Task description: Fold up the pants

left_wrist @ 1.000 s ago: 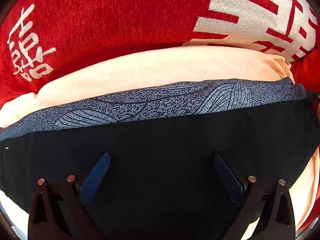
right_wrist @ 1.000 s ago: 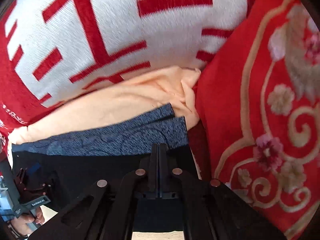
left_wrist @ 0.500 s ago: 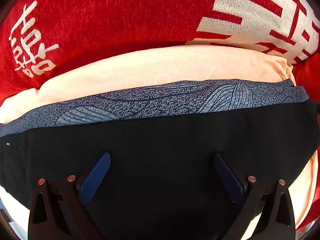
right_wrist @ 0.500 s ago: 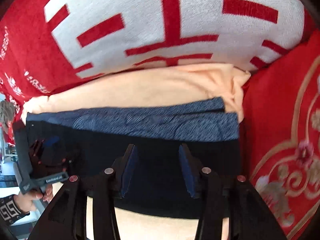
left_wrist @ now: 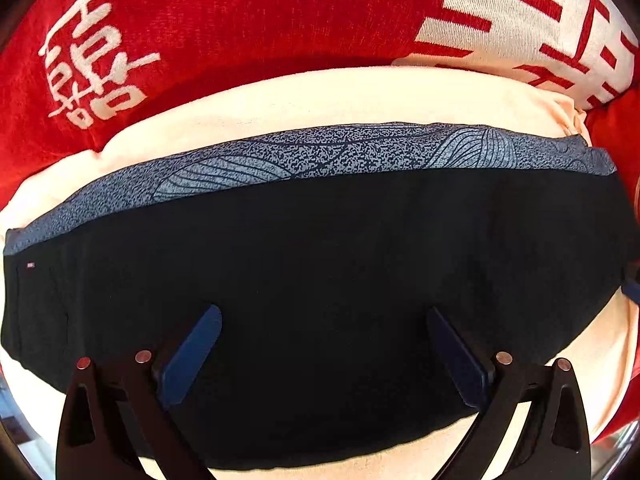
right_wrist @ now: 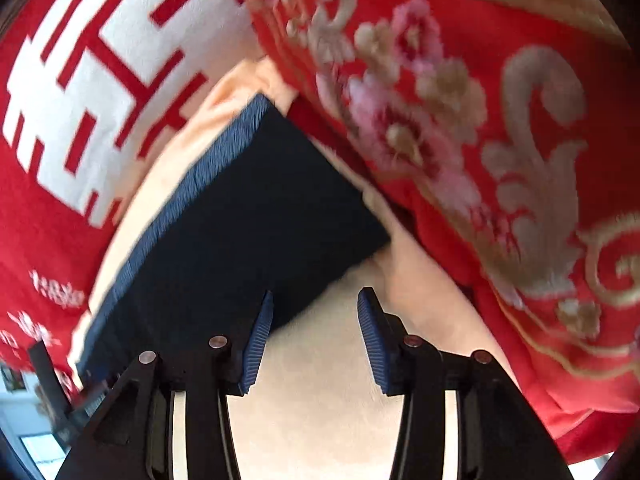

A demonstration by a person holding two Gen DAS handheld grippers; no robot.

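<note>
The black pants [left_wrist: 320, 264] lie folded flat on a peach cloth [left_wrist: 320, 96], with a blue-grey patterned band [left_wrist: 320, 152] along their far edge. My left gripper [left_wrist: 324, 332] is wide open and empty just above the pants' near part. In the right wrist view the pants [right_wrist: 240, 216] show as a dark rectangle with the blue band on their left. My right gripper [right_wrist: 314, 320] is open and empty, over the peach cloth [right_wrist: 320, 400] at the pants' near right corner.
A red cushion with white characters [left_wrist: 200, 32] stands behind the pants, also in the right wrist view [right_wrist: 80, 80]. A red floral cushion [right_wrist: 480, 120] closes the right side. The other hand-held gripper [right_wrist: 52, 380] shows at the lower left.
My right gripper has opened, letting go of the pants, and swung right and back over the peach cloth. My left gripper stays open and has barely moved.
</note>
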